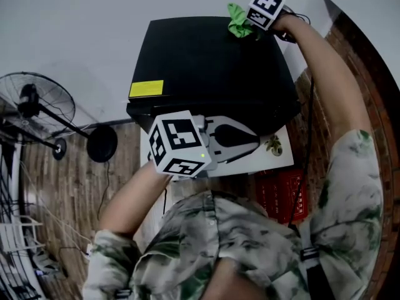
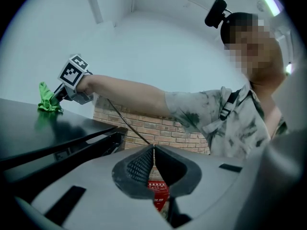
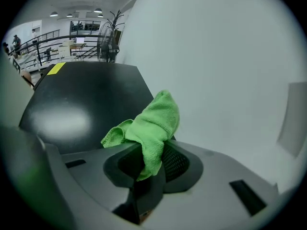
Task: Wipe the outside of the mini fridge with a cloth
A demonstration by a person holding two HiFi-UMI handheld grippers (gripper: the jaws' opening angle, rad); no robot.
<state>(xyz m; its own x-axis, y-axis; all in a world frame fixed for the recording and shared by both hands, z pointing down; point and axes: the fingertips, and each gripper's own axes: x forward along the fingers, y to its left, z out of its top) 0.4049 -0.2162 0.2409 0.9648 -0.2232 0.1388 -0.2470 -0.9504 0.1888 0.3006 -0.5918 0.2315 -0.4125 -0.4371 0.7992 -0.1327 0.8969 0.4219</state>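
- Two tools are in view. The right tool (image 3: 151,163) is clenched on a bright green cloth (image 3: 152,123), and the left tool (image 2: 153,163) has its jaws pressed together with nothing between them.
- One yellow label (image 1: 146,89) sits on the black mini fridge (image 1: 212,67), at the left front edge of its top as the head view shows it. Any print on the label is too small to read.
- A red crate (image 1: 284,195) below the fridge carries white lettering that cannot be made out.
- Each tool bears a cube of black-and-white square markers, with no readable text.
- The cloth (image 1: 237,19) touches the far right corner of the fridge top, just beside the pale wall (image 1: 94,24).
- In the right gripper view the cloth is bunched. It rises out of the jaws and leans to the upper right, with one folded end trailing left.
- The fridge top looks close to square, so no long axis can be told. The labelled edge faces the floor fan (image 1: 37,105).
- The left tool (image 1: 253,141) hangs at the near edge of the fridge, pointing to the person's right, above a white surface (image 1: 284,158).
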